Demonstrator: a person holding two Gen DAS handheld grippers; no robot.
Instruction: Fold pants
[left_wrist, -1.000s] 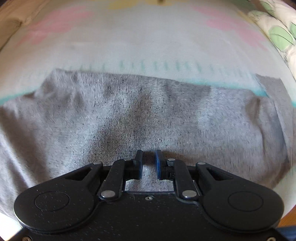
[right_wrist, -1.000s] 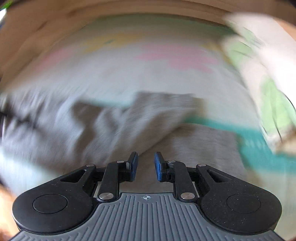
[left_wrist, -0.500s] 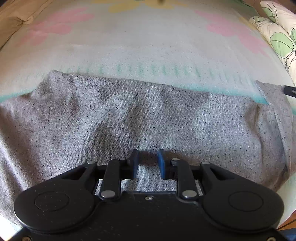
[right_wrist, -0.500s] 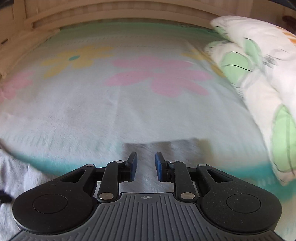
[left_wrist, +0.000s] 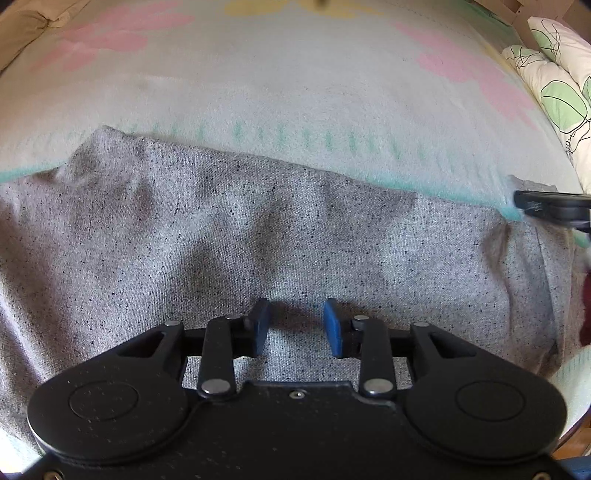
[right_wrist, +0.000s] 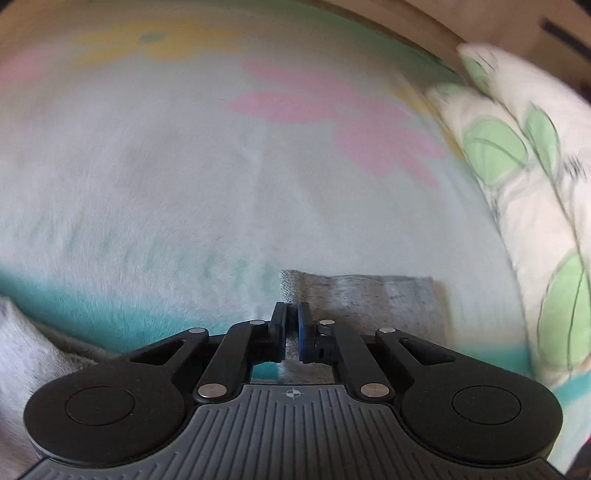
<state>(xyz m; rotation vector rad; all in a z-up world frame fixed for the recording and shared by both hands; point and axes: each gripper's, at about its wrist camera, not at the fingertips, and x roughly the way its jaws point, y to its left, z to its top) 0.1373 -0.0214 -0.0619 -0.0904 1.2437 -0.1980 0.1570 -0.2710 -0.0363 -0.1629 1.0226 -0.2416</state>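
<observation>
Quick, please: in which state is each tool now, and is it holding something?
Left tool: open, holding nothing; its jaws have just been opening over the grey pants.
Right tool: just closed on the edge of the pants.

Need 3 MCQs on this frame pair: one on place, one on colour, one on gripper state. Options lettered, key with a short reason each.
1. Where do the pants lie?
A. on a floral blanket
B. on a wooden floor
C. in a basket

2. What colour are the pants?
A. navy
B. speckled grey
C. beige

3. How do the right gripper jaws stand?
A. wide open over bare blanket
B. open above a pillow
C. shut on an edge of the pants

Key: 1 A, pink and yellow flowers show around the cloth; 2 B, grey knit with dark flecks; 3 C, the jaws have just closed, and grey cloth is pinched between the pads.
</observation>
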